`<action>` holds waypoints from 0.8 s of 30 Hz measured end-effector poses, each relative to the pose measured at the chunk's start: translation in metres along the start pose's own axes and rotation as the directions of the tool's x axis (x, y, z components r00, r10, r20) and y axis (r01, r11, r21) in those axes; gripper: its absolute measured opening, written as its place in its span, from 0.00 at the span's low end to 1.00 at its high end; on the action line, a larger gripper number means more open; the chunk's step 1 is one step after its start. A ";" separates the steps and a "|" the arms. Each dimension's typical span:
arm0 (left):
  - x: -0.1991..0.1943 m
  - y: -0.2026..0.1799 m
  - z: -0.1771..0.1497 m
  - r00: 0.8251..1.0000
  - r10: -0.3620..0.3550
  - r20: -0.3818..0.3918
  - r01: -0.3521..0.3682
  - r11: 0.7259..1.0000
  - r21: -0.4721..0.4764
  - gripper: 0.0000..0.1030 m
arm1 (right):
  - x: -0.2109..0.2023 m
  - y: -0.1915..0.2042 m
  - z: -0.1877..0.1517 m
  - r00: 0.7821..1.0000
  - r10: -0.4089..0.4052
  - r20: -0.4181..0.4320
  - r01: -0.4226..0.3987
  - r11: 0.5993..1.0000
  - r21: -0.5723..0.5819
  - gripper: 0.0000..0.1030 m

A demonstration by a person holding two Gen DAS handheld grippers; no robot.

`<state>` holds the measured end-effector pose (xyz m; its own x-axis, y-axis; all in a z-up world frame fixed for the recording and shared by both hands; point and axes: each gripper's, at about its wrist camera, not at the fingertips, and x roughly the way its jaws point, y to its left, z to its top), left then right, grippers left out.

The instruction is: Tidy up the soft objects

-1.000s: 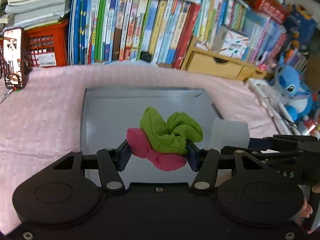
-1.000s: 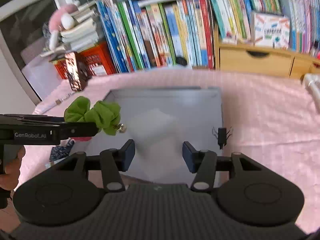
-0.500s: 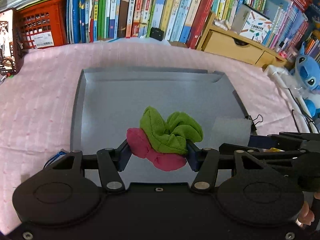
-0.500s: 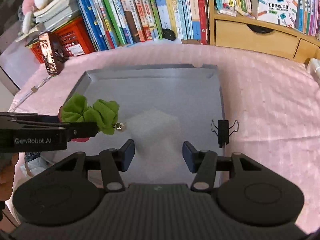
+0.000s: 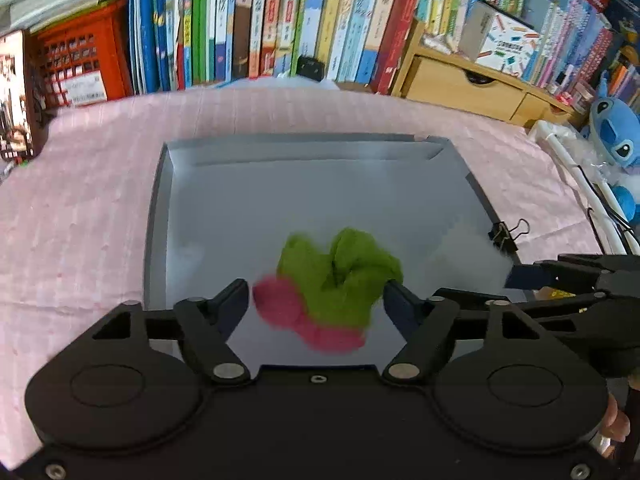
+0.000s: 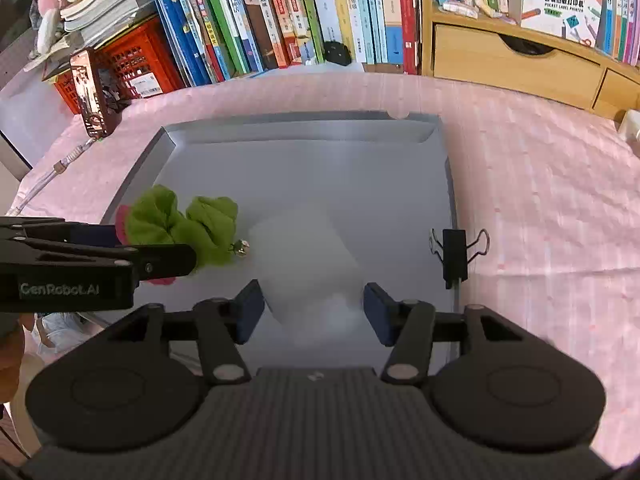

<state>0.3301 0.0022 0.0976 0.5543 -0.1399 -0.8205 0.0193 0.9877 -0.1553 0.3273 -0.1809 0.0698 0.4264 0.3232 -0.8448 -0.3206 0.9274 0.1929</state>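
A green and pink soft cloth bundle (image 5: 332, 288) sits between the fingers of my left gripper (image 5: 316, 300) over the near part of the grey tray (image 5: 200, 200). The left jaws stand apart and the bundle looks blurred, loose between them. In the right wrist view the bundle (image 6: 180, 224) with a small metal bell shows at the left, beside the left gripper's finger (image 6: 160, 258). My right gripper (image 6: 314, 312) is open around a translucent white soft piece (image 6: 308, 252) without pinching it; that piece also shows in the left wrist view (image 5: 460, 248).
A black binder clip (image 6: 456, 252) is clipped on the tray's right rim. The tray lies on a pink cloth (image 6: 540, 200). Behind stand a row of books (image 5: 280, 20), a red crate (image 5: 76, 68), wooden drawers (image 6: 512, 56) and a blue plush toy (image 5: 616, 136).
The left gripper's jaws have opened and the green and pink bundle has come loose, blurred and dropping toward the tray. Both grippers came lower and closer over the tray.
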 end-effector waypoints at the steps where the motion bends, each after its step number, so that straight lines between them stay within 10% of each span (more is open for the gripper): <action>1: -0.003 -0.002 0.000 1.000 0.007 0.013 -0.007 1.000 0.010 0.75 | -0.002 0.001 0.000 1.000 -0.002 0.007 0.002 1.000 -0.005 0.72; 24: -0.102 -0.015 -0.039 0.962 -0.076 0.262 0.058 0.995 0.077 0.88 | -0.089 0.023 -0.024 0.969 0.011 0.246 0.019 0.993 -0.120 0.82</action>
<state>0.2405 -0.0015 0.1623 0.7500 -0.1911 -0.6333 0.1154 0.9805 -0.1593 0.2617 -0.1928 0.1378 0.6175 0.3702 -0.6940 -0.4120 0.9038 0.1156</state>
